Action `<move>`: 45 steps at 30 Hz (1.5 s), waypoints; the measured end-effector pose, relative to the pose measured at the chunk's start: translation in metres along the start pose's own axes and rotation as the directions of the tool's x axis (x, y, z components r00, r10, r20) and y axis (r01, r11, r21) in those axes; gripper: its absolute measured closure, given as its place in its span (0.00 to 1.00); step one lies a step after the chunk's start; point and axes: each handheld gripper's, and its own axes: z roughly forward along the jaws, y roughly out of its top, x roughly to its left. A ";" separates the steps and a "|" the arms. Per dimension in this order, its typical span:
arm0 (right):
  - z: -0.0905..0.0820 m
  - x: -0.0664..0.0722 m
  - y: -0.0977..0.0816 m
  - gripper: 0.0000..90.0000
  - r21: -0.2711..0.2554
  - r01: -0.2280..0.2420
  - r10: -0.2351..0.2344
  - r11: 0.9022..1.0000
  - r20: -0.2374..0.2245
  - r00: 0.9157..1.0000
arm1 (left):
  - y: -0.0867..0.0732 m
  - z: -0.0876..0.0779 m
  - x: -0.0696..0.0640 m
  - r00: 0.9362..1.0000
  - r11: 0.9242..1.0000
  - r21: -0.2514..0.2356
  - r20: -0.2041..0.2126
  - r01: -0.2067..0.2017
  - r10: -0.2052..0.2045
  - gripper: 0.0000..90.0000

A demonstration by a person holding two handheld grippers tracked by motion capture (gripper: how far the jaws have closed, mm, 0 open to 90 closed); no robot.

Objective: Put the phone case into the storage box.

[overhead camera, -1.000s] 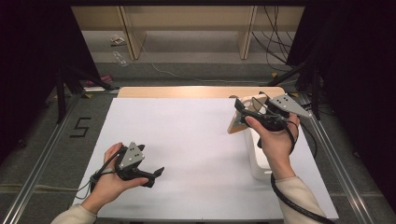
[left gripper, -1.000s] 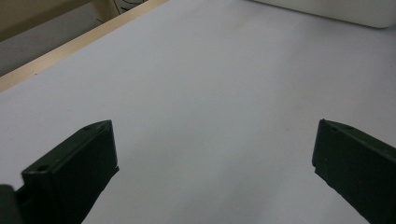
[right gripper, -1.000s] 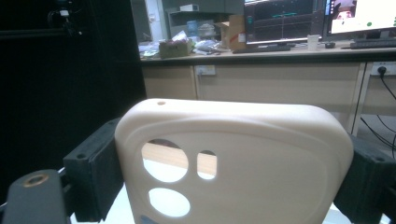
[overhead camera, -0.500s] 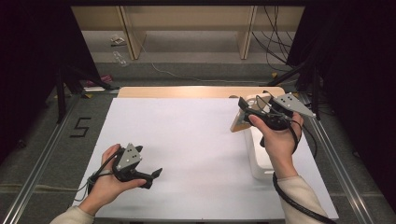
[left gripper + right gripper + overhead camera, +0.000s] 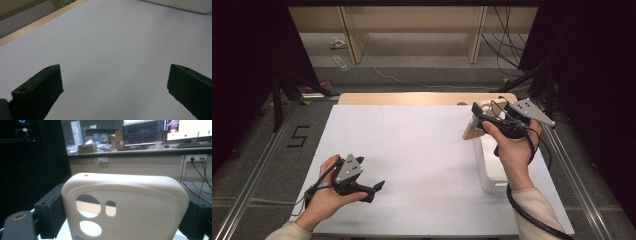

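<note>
The only thing I could read was a dark figure "5" (image 5: 298,136) marked on the grey floor (image 5: 257,165), just left of the counter (image 5: 412,150) and beyond my left hand. The monitor screens (image 5: 187,130) behind the counter showed graphics, but nothing on them was legible to me.

Phone case (image 5: 473,129) above tray (image 5: 492,170), at table's (image 5: 412,150) right.
</note>
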 end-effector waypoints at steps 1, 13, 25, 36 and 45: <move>0.000 -0.001 0.000 0.14 0.001 0.001 -0.001 1.000 0.002 1.000 | 0.000 0.000 0.000 1.000 1.000 0.000 0.000 0.000 0.000 0.00; -0.002 -0.008 0.001 0.14 -0.002 0.000 0.000 1.000 0.027 1.000 | 0.000 0.000 0.001 1.000 1.000 -0.001 0.000 0.003 -0.003 0.00; -0.005 -0.016 0.003 0.14 -0.011 -0.007 0.008 1.000 0.050 0.999 | 0.000 0.001 0.001 1.000 1.000 -0.002 0.000 0.004 -0.004 0.00; -0.010 -0.025 0.008 0.14 -0.017 -0.012 0.013 1.000 0.088 0.996 | 0.000 0.001 0.000 1.000 1.000 -0.004 0.000 0.008 -0.008 0.00; -0.011 -0.030 0.009 0.14 -0.010 -0.008 0.009 1.000 0.110 0.994 | 0.000 0.000 0.001 1.000 1.000 -0.005 -0.002 0.010 -0.010 0.00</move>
